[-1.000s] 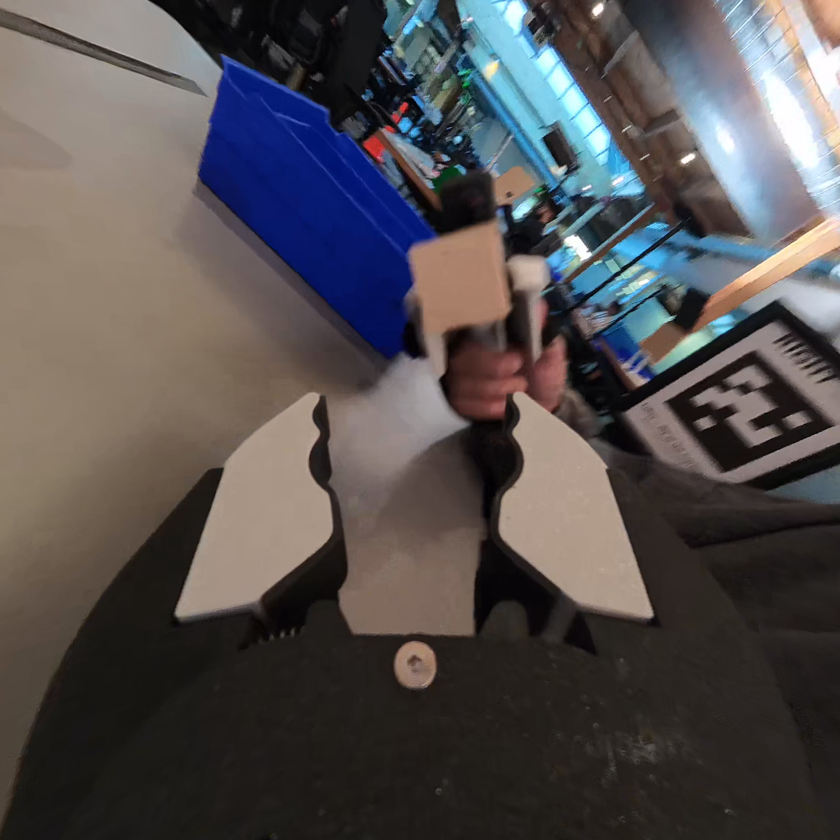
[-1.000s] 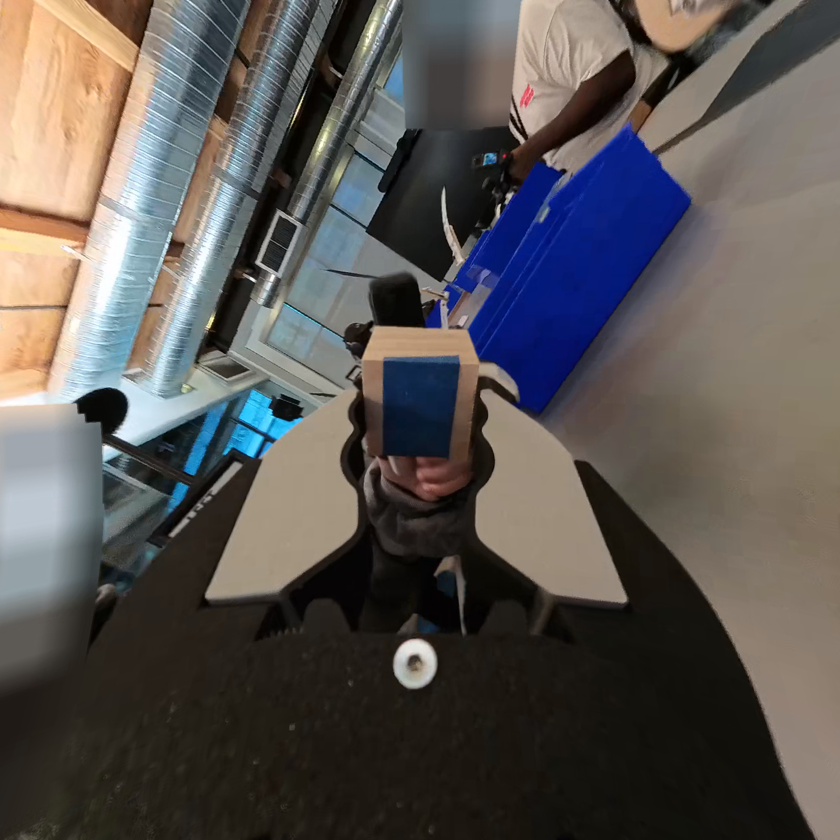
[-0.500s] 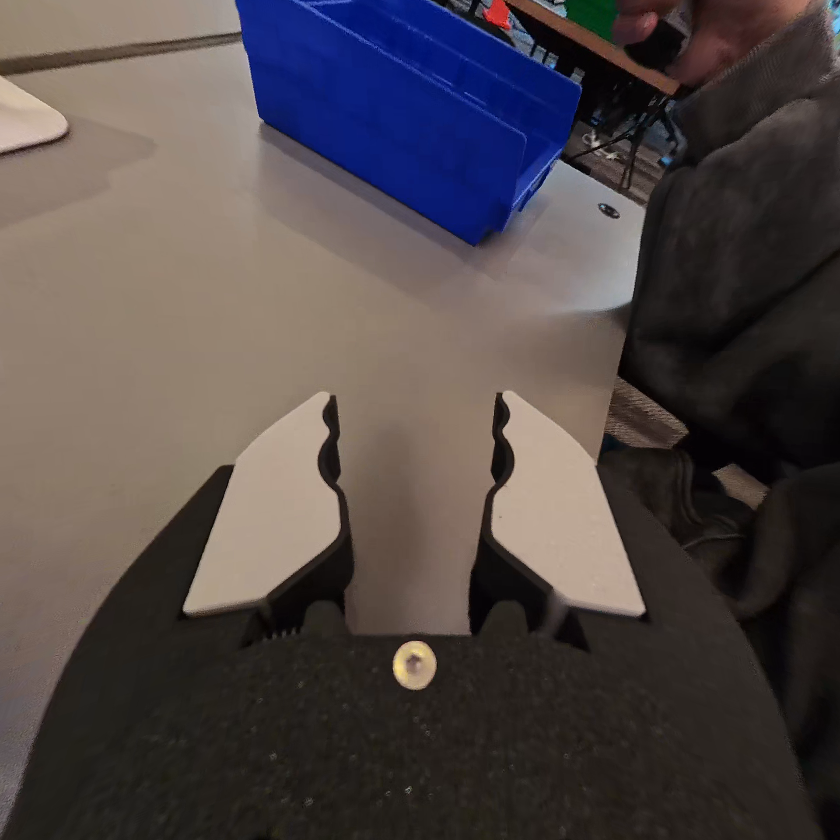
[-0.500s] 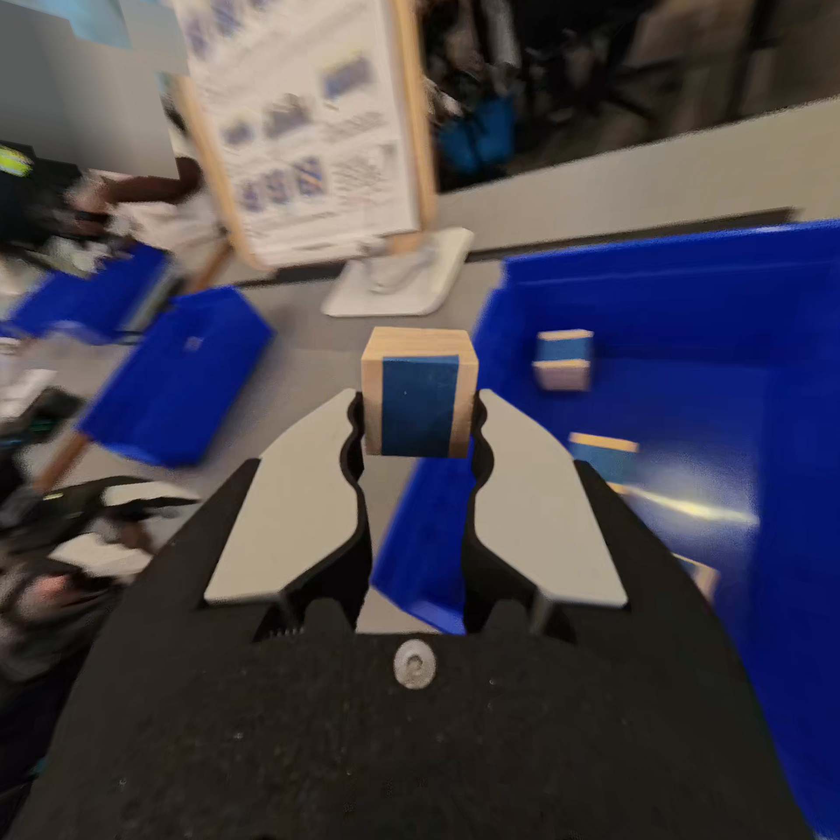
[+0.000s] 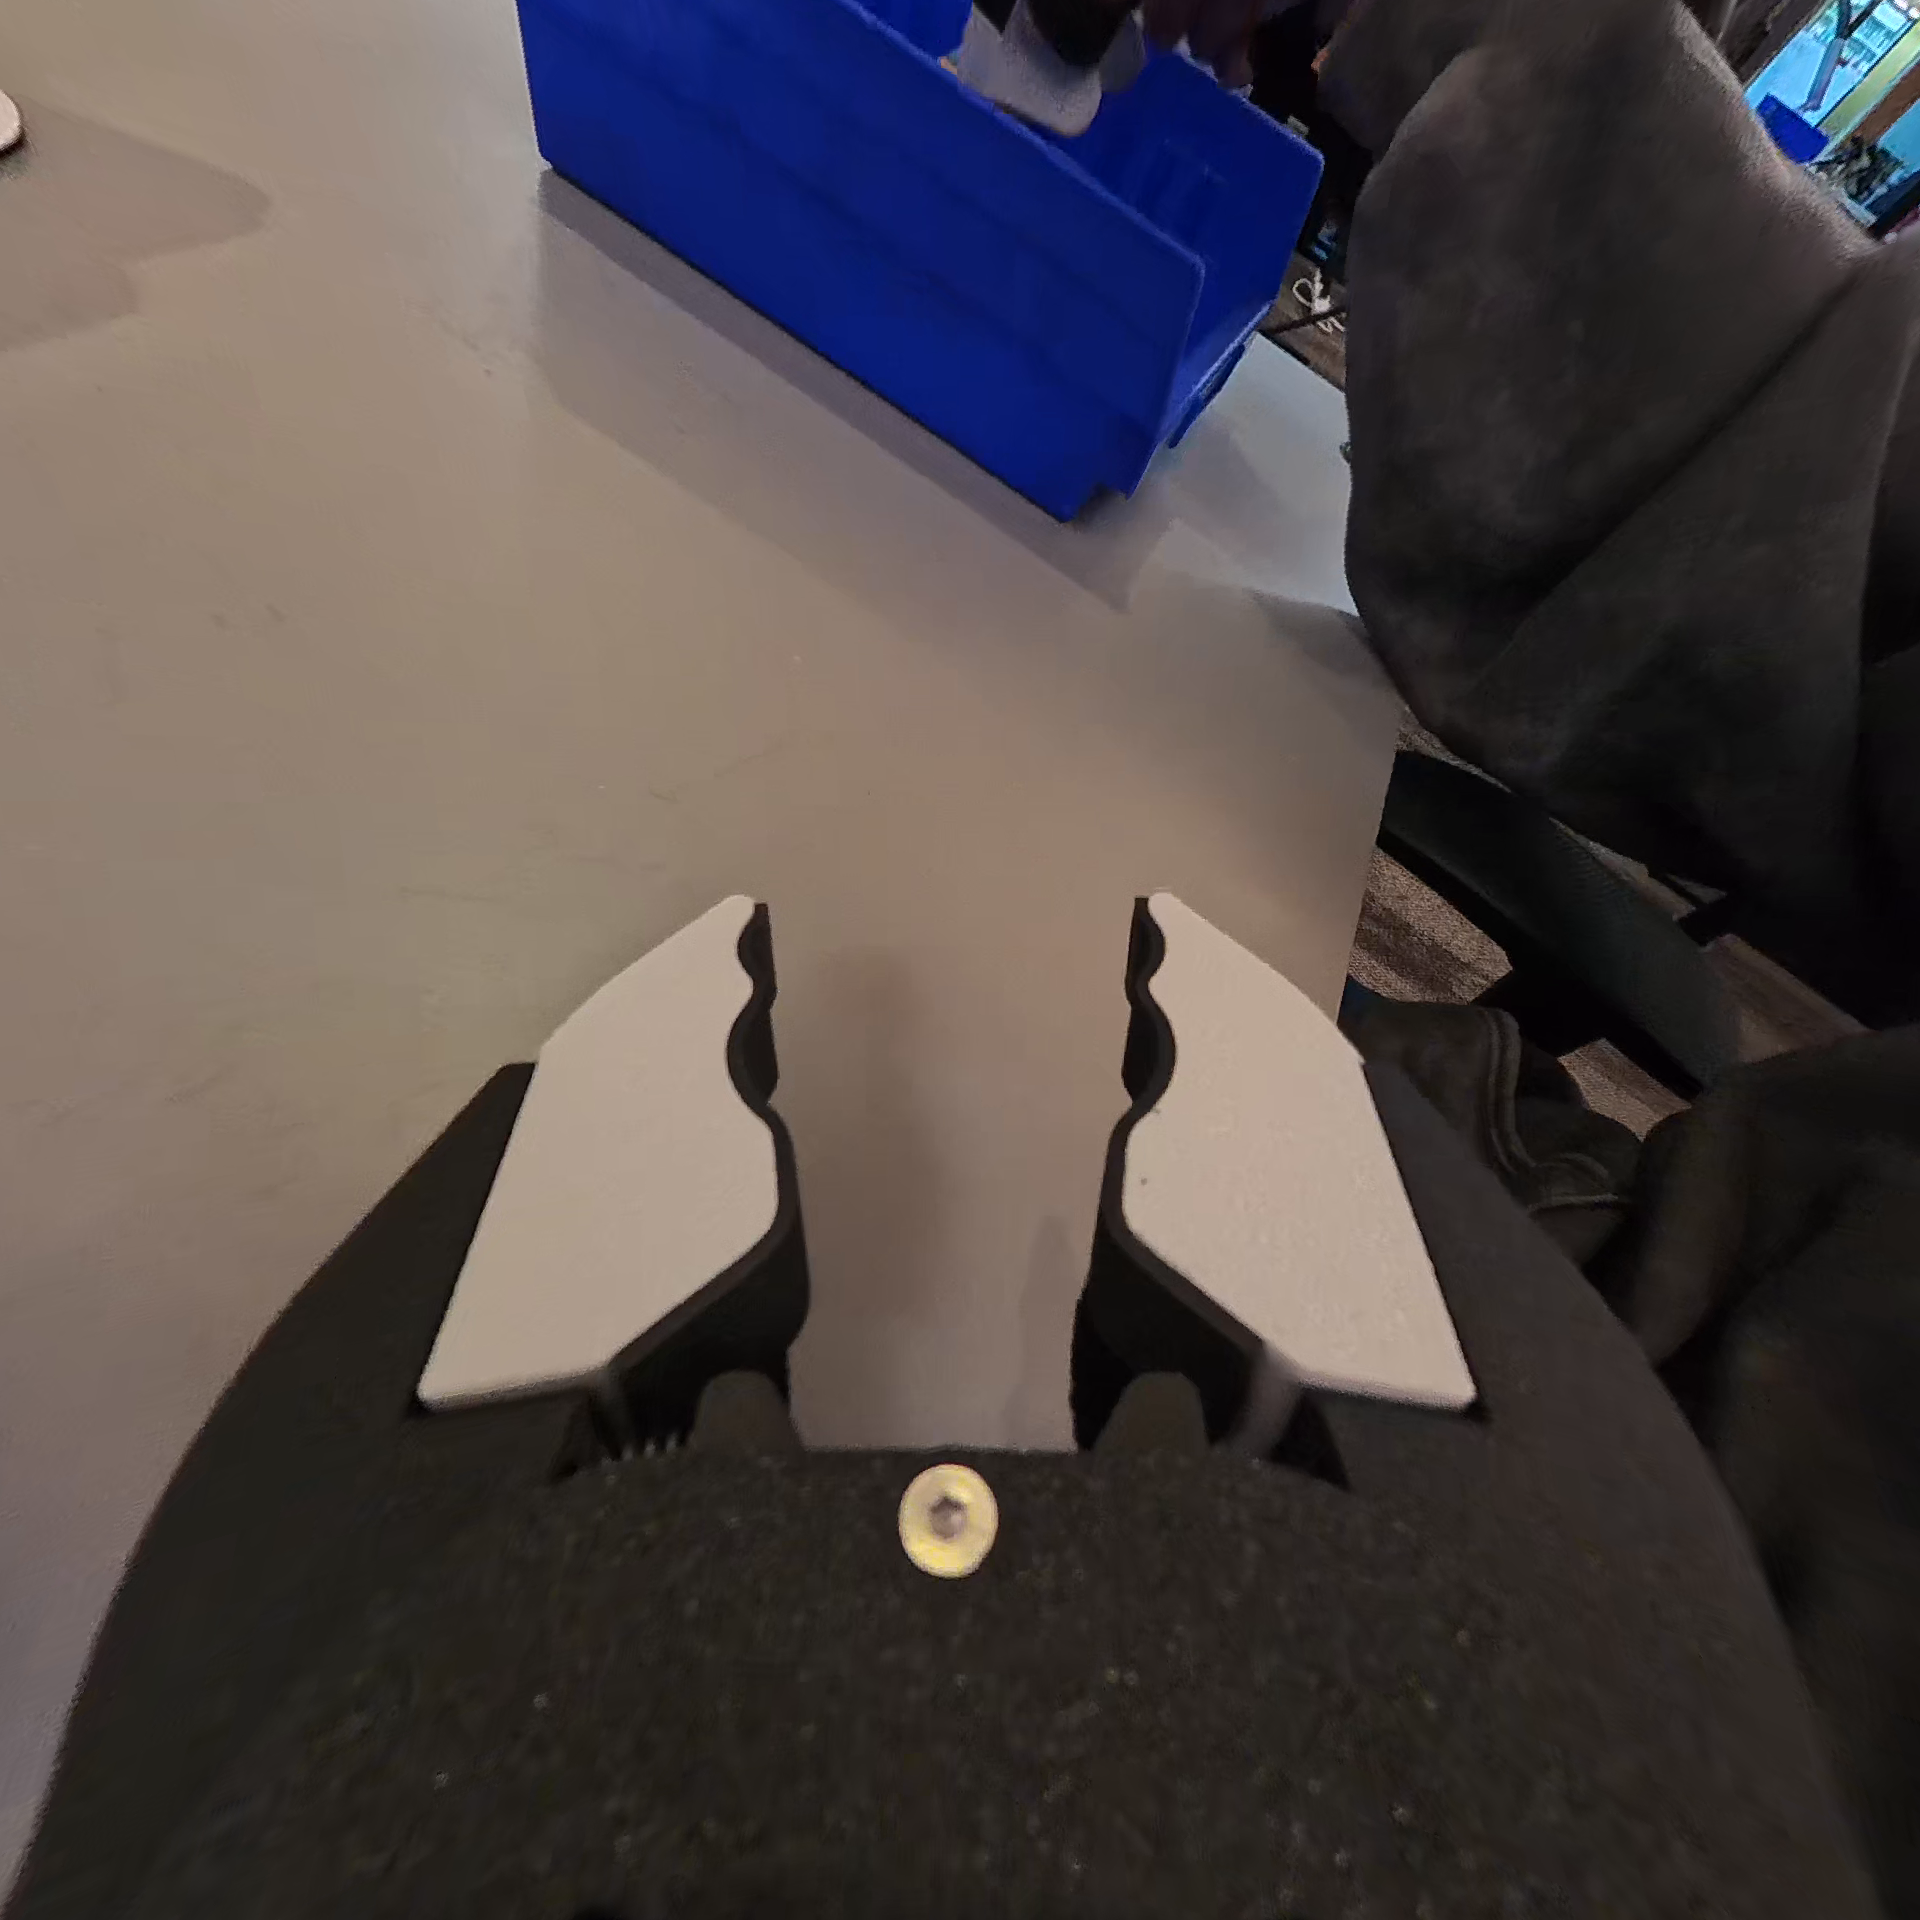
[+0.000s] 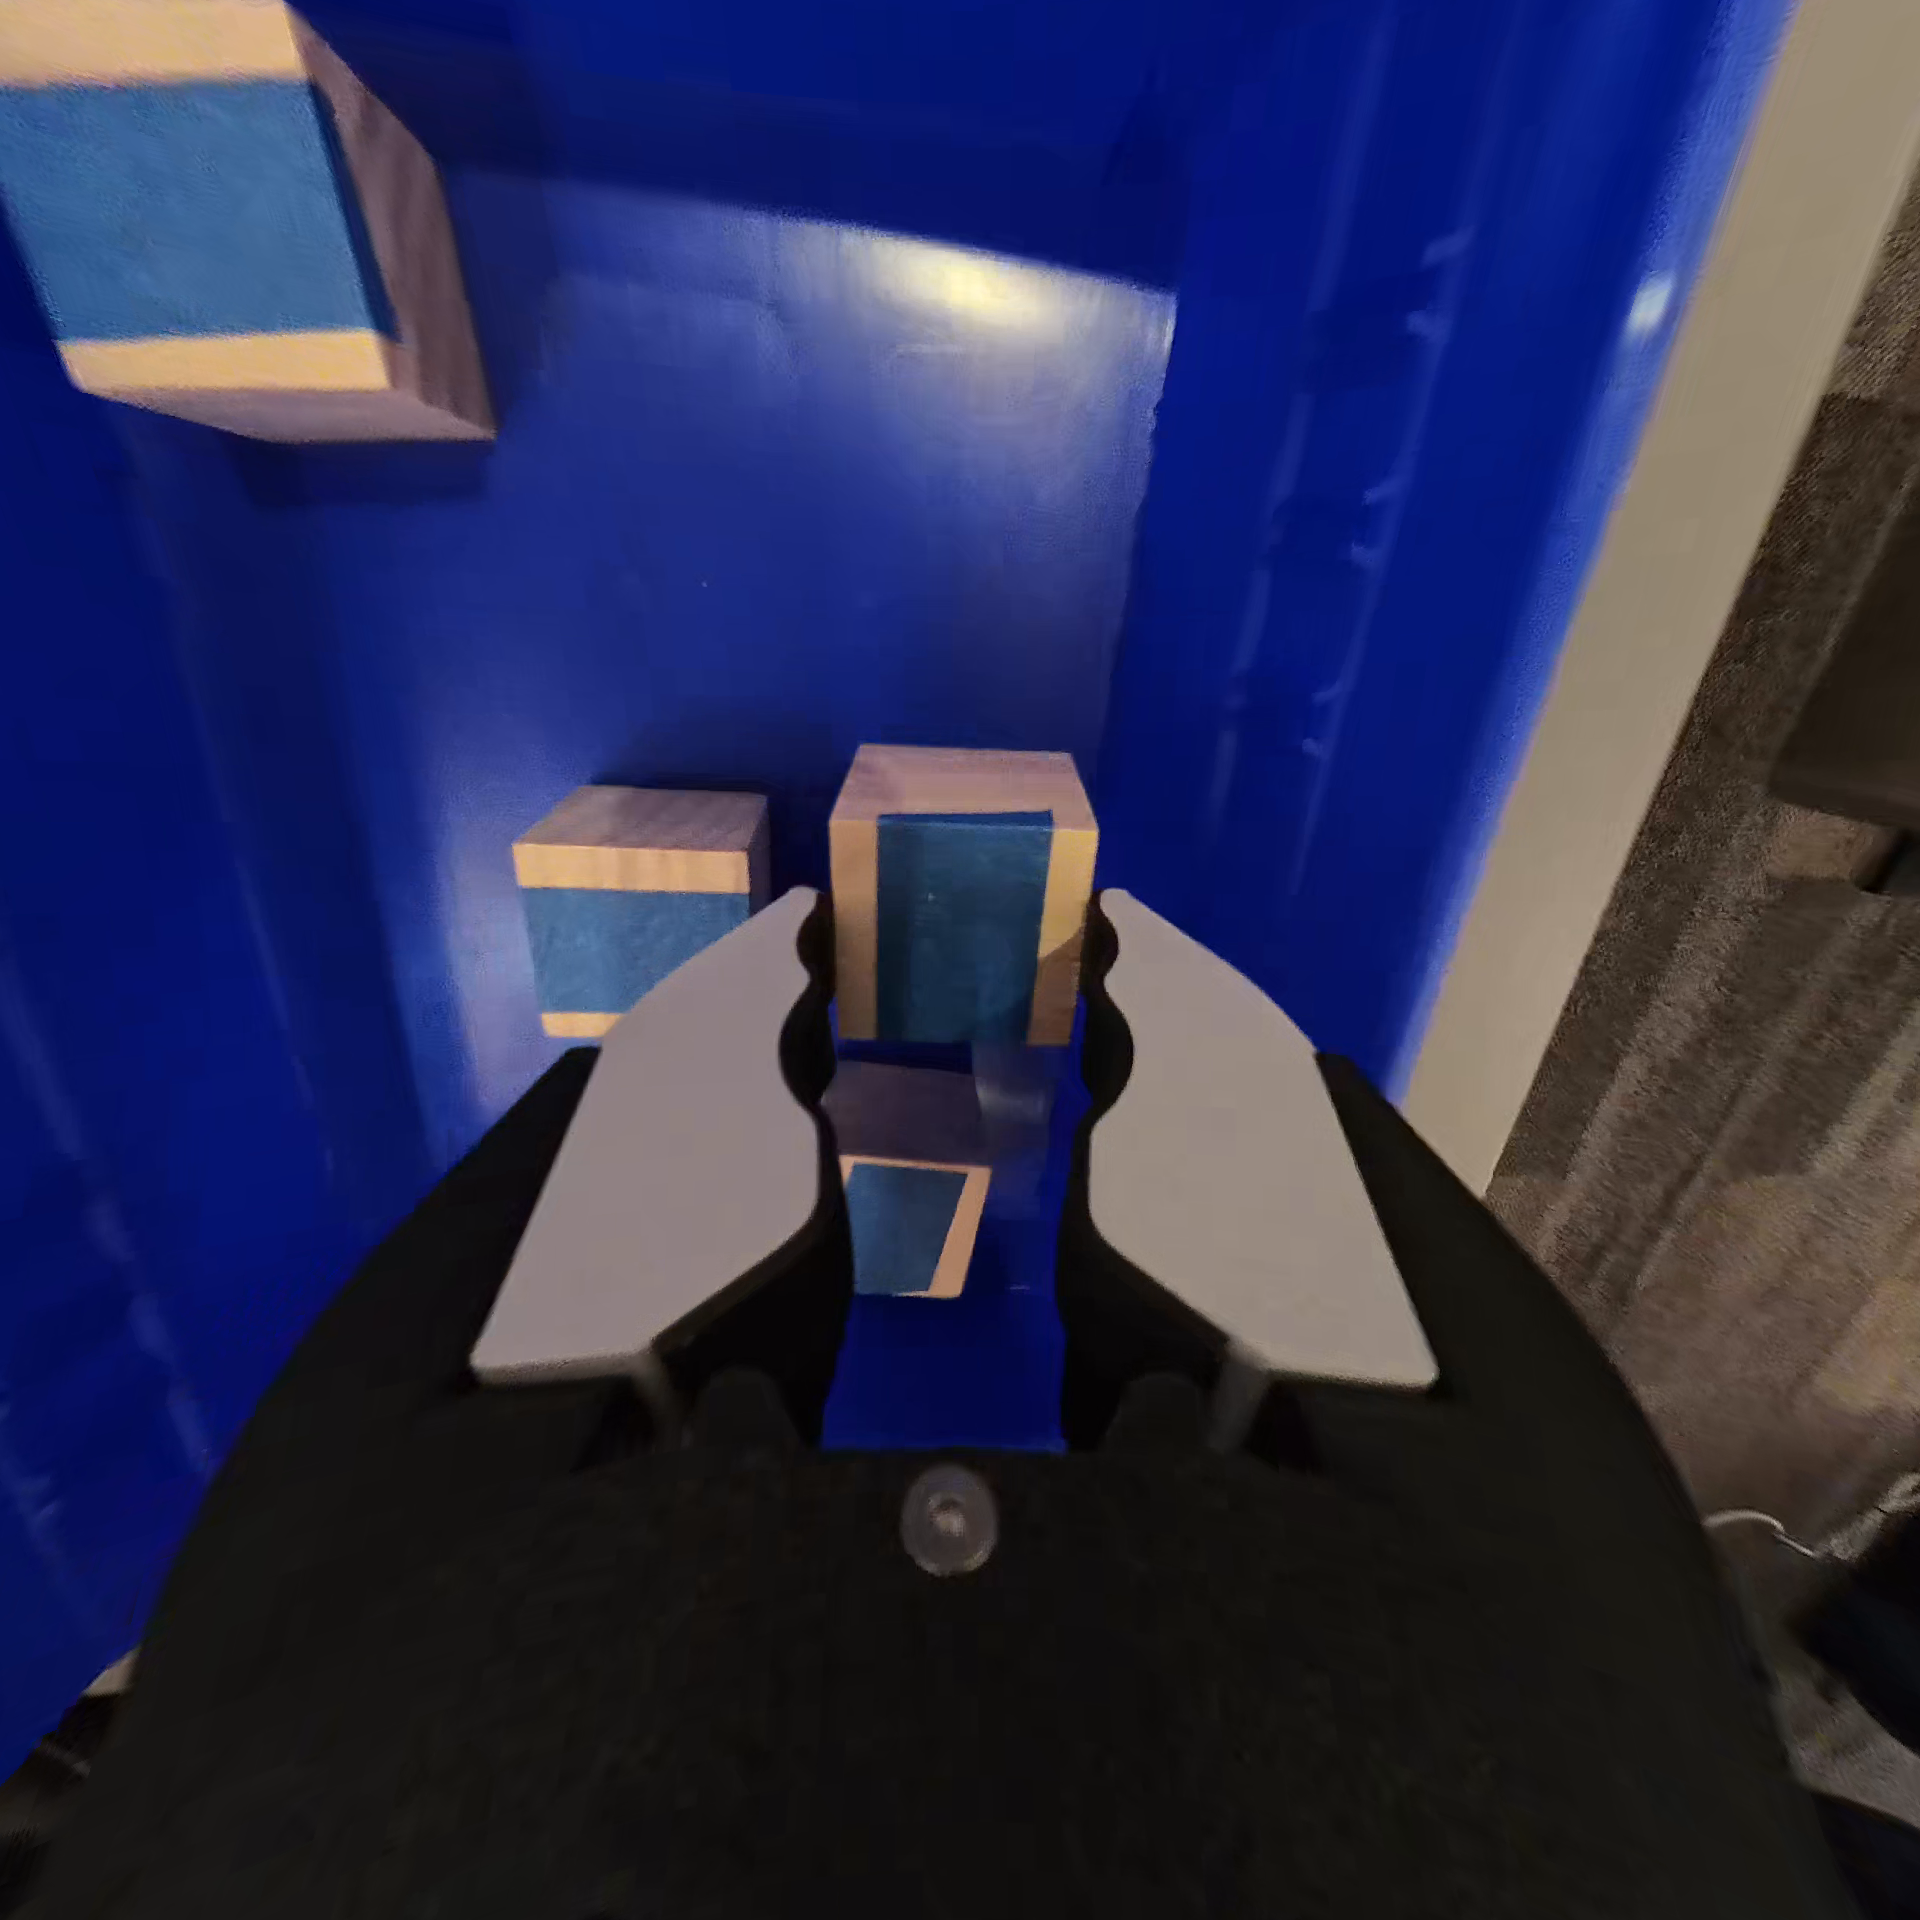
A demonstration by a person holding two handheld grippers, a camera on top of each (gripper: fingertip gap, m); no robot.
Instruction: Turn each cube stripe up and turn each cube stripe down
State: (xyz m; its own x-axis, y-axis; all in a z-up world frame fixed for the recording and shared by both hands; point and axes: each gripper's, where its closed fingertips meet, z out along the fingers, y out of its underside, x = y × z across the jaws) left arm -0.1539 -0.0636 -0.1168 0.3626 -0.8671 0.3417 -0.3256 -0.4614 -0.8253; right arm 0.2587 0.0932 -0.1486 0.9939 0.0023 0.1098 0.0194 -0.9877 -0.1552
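A grey table [image 5: 436,582] fills most of the left wrist view, with a blue plastic bin [image 5: 894,260] standing on it toward the far right edge and a person's dark sleeve [image 5: 1621,436] hanging beside that edge. Low over the bare tabletop, the left gripper [image 5: 951,914] has its jaws spread apart with nothing between them. At the top of that view the pale fingers of the right gripper [image 5: 1029,73] reach down into the bin. Seen from the right wrist, the bin's blue floor [image 6: 727,468] and wall take up nearly the whole picture, with a strip of table edge and grey carpet [image 6: 1704,987] at the right. The right gripper [image 6: 956,909] is clamped on a wooden cube [image 6: 961,925], one fingertip against each side, and the cube's blue stripe faces the camera and runs lengthwise between pale wood margins. Whether the held cube touches the floor of the bin cannot be told from this angle. Just left of it a second cube [image 6: 634,904] sits on the bin floor, its stripe running crosswise. A third cube [image 6: 909,1221] lies nearer the camera, between the gripper's fingers, in shadow. A fourth cube [image 6: 239,218], blurred, sits well apart in the upper left corner of the bin, a blue stripe across its face.
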